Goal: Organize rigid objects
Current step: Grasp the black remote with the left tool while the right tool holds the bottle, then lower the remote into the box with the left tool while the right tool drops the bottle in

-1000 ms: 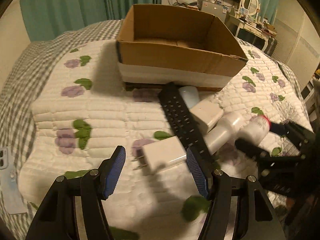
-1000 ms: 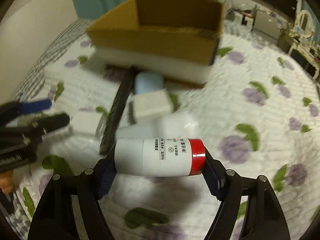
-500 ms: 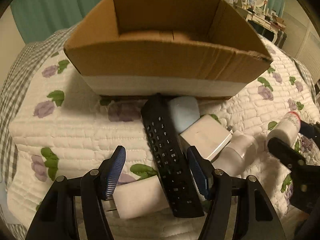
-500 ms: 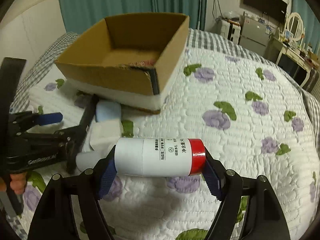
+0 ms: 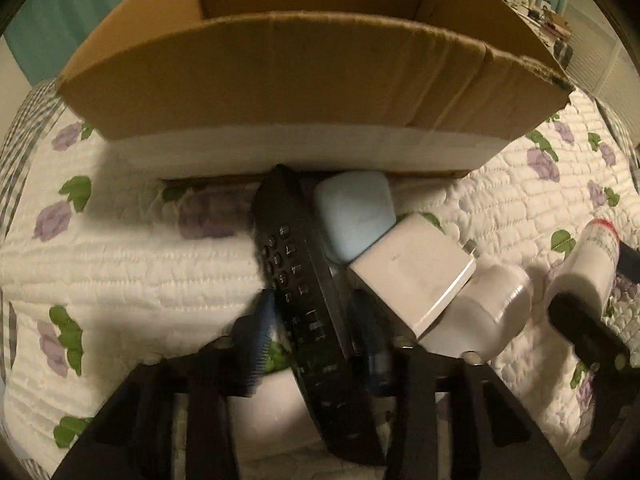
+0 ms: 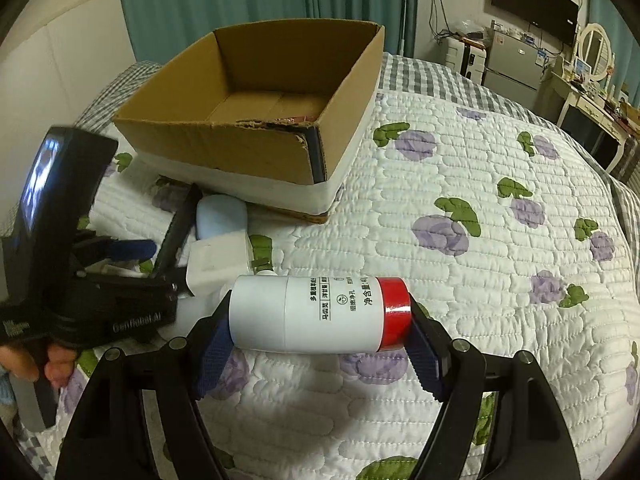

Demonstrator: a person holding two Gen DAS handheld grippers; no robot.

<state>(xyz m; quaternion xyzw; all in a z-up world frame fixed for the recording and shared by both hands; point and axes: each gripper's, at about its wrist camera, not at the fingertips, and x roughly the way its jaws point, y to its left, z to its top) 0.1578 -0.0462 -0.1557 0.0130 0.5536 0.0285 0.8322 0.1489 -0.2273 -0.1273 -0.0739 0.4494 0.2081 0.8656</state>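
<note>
My left gripper (image 5: 316, 332) has its blue pads closed in on both sides of a black remote (image 5: 308, 300) that lies on the quilt pointing at the cardboard box (image 5: 312, 72). My right gripper (image 6: 316, 348) is shut on a white bottle with a red cap (image 6: 320, 314), held sideways above the quilt. The bottle also shows in the left wrist view (image 5: 588, 264). The open box (image 6: 264, 128) sits behind. The left gripper (image 6: 132, 256) shows in the right wrist view, at the remote (image 6: 176, 236).
Beside the remote lie a pale blue case (image 5: 356, 212), a white charger block (image 5: 412, 268), a white jar (image 5: 488, 312) and another white block (image 5: 272, 412) under the left gripper. The quilted bed (image 6: 480, 200) stretches right. Furniture stands at the far right.
My left gripper has moved forward over the white block and closed in on the remote. My right gripper has lifted and turned with the bottle, nearer the box.
</note>
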